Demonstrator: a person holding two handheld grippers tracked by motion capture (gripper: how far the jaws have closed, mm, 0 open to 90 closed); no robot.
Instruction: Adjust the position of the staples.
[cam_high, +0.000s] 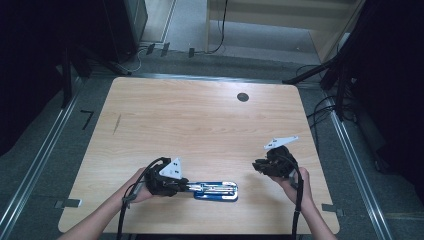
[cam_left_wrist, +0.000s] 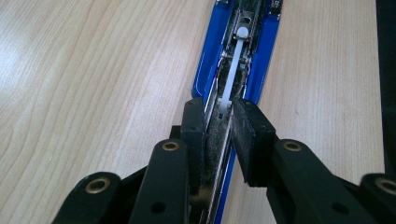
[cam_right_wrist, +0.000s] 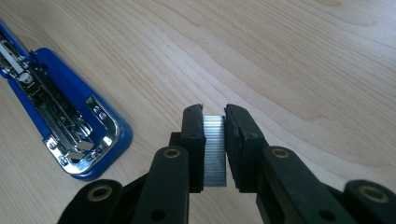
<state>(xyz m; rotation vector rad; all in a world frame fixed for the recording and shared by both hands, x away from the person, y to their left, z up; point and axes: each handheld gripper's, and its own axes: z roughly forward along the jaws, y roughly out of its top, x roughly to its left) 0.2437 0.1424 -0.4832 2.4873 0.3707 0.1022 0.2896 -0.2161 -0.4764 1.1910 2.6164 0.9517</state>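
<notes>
From the high view I see the blue stapler lying open near the front edge of the wooden table, my left gripper pinned on its near end and my right gripper held just off to its right, above the wood. The rest of the tabletop is bare apart from a small dark hole far back, so I have plenty of room to swing in; the front edge is the only close limit. In the left gripper view my jaws are narrow, clamped on the stapler's metal magazine rail, with the white pusher rod running down the channel ahead. I judge that grip should stay firm to keep the channel steady. In the right gripper view the jaws are pinched on a strip of staples, the open stapler well to one side. To load well, I'd line the strip with the channel and lower it level.
</notes>
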